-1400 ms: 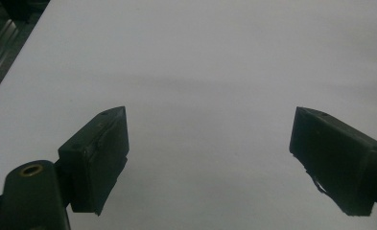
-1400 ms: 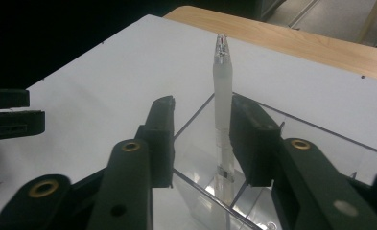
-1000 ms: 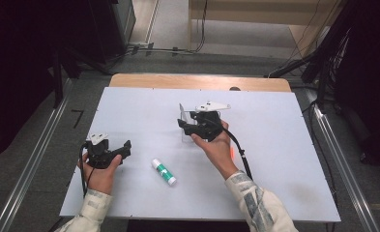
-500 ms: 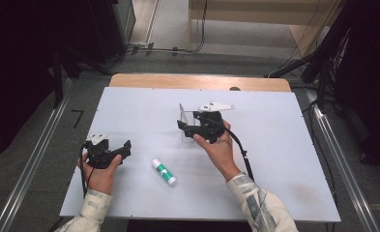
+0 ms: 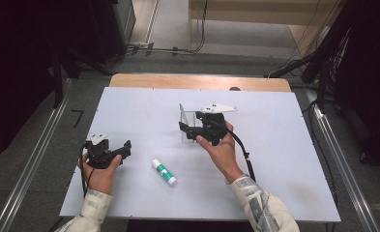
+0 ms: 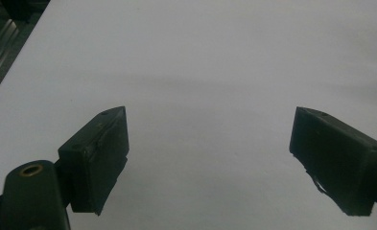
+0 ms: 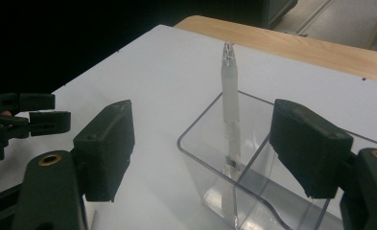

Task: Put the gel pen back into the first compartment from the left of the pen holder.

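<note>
Three views, one by one, all places taken from the clear box.

High view: clear box [image 5: 190, 123] stands near the middle of the white surface [image 5: 294, 159]. Right tongs [image 5: 183, 127] held right at the box's near side, pointing left across it; jaws have just been opening and now stand spread, nothing gripped. Left tongs [image 5: 125, 147] well to the box's left and nearer the person, held just over the surface. Glue stick [image 5: 164, 172], white with green label, lies flat nearer the person than the box, between the two hands, touching neither.

Left gripper view: left tongs [image 6: 210, 158] released, jaws wide apart, bare surface [image 6: 200, 72] between them.

Right gripper view: right tongs [image 7: 200, 148] released, one jaw outside the box's left wall, the other over the box's right part. Clear box [image 7: 200, 158] has rounded corners and an inner divider. Translucent white pen [image 7: 230, 120] stands nearly upright in the box's left compartment, tip above the rim, free of both jaws. Left tongs [image 7: 18, 122] show far left of the box.
</note>
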A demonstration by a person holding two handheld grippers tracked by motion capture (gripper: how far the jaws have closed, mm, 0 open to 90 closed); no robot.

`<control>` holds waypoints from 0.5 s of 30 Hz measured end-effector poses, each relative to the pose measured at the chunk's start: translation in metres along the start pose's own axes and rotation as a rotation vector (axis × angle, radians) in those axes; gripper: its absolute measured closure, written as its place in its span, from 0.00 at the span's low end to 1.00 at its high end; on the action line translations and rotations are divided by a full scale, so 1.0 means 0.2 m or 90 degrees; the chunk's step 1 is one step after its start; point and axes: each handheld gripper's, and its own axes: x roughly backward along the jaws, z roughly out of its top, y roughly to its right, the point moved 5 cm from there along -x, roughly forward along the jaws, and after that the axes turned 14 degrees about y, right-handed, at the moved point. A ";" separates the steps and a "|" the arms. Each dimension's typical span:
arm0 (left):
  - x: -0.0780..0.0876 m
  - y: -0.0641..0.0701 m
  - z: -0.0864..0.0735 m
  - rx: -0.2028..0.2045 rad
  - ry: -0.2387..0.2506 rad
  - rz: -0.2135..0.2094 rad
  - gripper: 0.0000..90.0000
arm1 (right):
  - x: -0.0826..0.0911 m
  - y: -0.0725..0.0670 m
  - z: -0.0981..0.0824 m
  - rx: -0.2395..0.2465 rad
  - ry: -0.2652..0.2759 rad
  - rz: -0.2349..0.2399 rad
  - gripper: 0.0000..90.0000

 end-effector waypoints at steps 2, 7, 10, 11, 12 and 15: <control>0.00 0.00 0.00 0.001 0.000 0.000 0.16 | 0.01 0.00 0.00 -0.002 0.001 0.002 0.24; 0.00 0.00 0.00 0.001 0.000 0.001 0.16 | 0.02 0.00 -0.01 -0.001 0.000 -0.001 0.24; 0.00 0.01 0.00 0.001 0.002 -0.001 0.16 | 0.03 0.01 -0.01 -0.001 0.000 -0.004 0.24; 0.00 0.01 0.00 0.000 0.002 -0.001 0.16 | 0.03 0.01 -0.01 0.000 0.000 -0.004 0.24; 0.00 0.01 0.00 -0.001 0.000 -0.001 0.15 | 0.04 0.01 -0.01 0.000 -0.001 -0.006 0.24; 0.00 0.02 0.00 0.000 0.002 -0.001 0.16 | 0.05 0.01 -0.02 0.001 0.002 -0.007 0.24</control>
